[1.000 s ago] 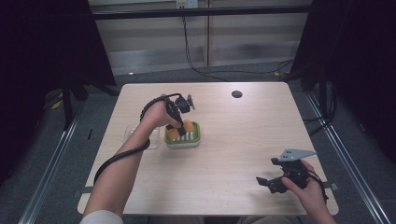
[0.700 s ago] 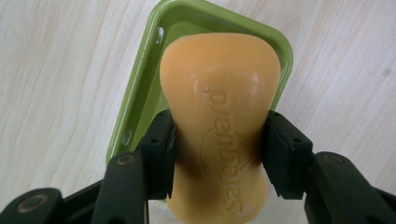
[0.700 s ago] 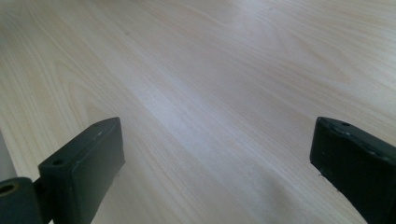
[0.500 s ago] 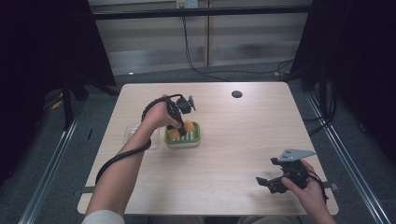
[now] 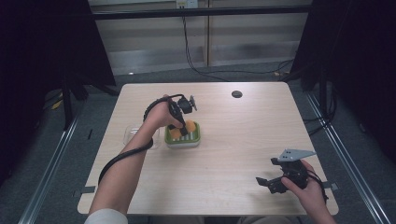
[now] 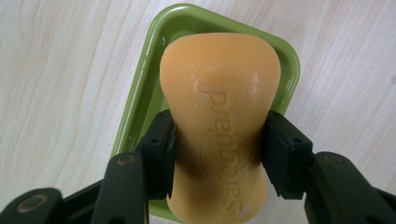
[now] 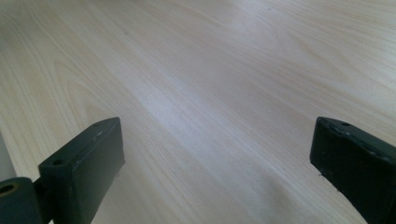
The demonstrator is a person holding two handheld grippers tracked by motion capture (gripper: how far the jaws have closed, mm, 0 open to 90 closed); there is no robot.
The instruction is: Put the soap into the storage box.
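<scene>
A: What do the grippers look like?
B: The left gripper (image 6: 217,158) is black, with square pads and round screws, and trails a black cable. The right gripper (image 5: 275,183) carries a grey three-cornered plate.
A: Sleeves?
B: A white one on the left arm.

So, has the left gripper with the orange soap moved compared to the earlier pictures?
No. In the high view the left gripper holds the orange soap over the green dish, the same place against the dish as before.
</scene>
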